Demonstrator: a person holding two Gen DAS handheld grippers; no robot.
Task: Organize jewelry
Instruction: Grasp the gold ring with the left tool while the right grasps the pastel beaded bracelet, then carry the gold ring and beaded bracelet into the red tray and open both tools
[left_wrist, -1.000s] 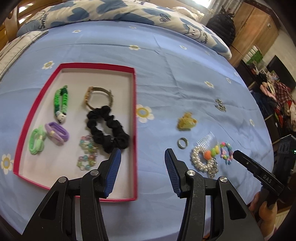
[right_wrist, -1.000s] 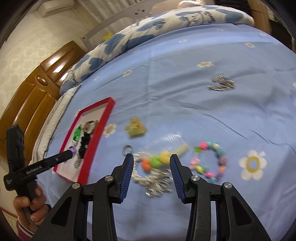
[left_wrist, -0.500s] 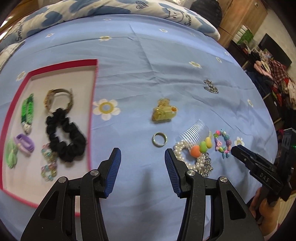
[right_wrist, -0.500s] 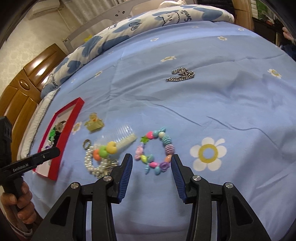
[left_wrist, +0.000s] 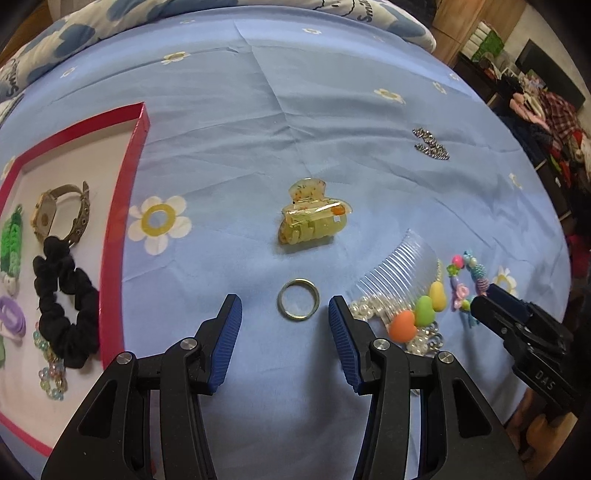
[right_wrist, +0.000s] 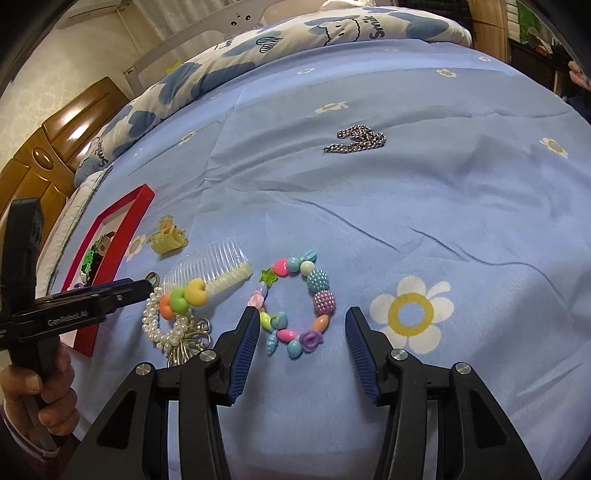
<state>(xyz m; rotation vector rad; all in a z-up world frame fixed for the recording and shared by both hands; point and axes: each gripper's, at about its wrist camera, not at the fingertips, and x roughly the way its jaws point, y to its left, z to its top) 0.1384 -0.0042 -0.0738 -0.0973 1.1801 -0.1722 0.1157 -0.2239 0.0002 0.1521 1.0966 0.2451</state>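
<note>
jewelry lay in two groups on the blue bedsheet (left_wrist: 332, 110): some pieces already sat in the red tray (left_wrist: 131, 177), among them a watch (left_wrist: 55, 214) and a black scrunchie (left_wrist: 62, 295), while the rest lay loose on the bed to the tray's right. the left gripper (left_wrist: 285, 325) hung low over a gold ring (left_wrist: 298, 304), its jaws apart and empty with the ring just ahead of the gap, probably lined up that way so both pads could close on the thin band. a yellow hair claw (left_wrist: 314, 221) lay beyond the ring, and a clear comb (left_wrist: 399, 266) leaned on a pearl bracelet (right_wrist: 162, 325) with bright fruit-shaped beads. the right gripper (right_wrist: 300, 339) stood over the colourful bead bracelet (right_wrist: 295, 302), its jaws having just been opening, apart, straddling the near side of the loop without pressing it; that spread likely suited the wide bead ring. a silver chain (right_wrist: 354, 142) lay well apart, farther up the bed. each gripper seemed to be claiming its own piece for the tray.
</note>
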